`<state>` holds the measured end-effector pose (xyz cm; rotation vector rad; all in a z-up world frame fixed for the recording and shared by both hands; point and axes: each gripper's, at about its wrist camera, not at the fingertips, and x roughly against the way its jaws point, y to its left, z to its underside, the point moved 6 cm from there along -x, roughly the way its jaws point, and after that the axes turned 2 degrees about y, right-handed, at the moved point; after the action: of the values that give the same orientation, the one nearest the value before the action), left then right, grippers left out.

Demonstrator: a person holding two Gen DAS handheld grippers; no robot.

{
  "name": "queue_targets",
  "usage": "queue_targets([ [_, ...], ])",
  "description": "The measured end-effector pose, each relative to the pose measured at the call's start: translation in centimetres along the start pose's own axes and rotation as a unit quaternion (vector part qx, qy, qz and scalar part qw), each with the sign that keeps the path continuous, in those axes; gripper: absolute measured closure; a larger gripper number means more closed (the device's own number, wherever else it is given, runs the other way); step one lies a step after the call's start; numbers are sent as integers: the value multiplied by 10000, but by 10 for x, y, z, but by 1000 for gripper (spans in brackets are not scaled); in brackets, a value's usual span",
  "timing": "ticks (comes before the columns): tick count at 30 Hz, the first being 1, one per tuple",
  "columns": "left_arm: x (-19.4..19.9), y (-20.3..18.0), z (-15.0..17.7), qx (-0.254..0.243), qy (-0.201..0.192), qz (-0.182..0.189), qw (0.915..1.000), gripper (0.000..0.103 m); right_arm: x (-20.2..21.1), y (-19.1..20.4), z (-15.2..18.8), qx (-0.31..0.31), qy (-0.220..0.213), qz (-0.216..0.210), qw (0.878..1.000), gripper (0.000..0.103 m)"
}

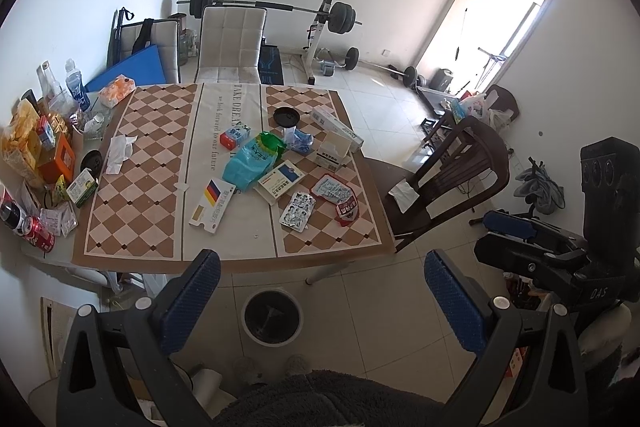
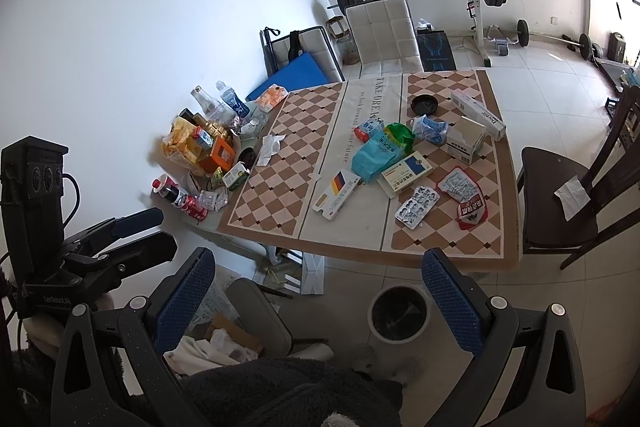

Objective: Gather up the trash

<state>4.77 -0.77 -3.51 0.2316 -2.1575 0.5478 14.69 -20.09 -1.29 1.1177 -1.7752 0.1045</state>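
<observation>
Trash strewn on checkered worktop (image 1: pixel 132 163) | crumpled teal bag (image 1: pixel 250 163) (glossy, green top) lies mid-table, long axis running toward the far chair | waste bin (image 1: pixel 273 317) on floor below | left hand-held gripper (image 1: pixel 320 307) and right hand-held gripper (image 2: pixel 318 301) both spread apart, empty

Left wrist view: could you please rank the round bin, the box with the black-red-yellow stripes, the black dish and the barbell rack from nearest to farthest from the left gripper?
1. Round bin, on the floor between the left gripper jaws.
2. Striped box, near table edge.
3. Black dish, far side of the table.
4. Barbell rack, against the back wall.
</observation>
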Motion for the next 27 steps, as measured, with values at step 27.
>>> queue_targets([
  [27,4,-3,8,15,-21,45,10000,0,0,8,-3,-2,-7,8,10000,0],
])
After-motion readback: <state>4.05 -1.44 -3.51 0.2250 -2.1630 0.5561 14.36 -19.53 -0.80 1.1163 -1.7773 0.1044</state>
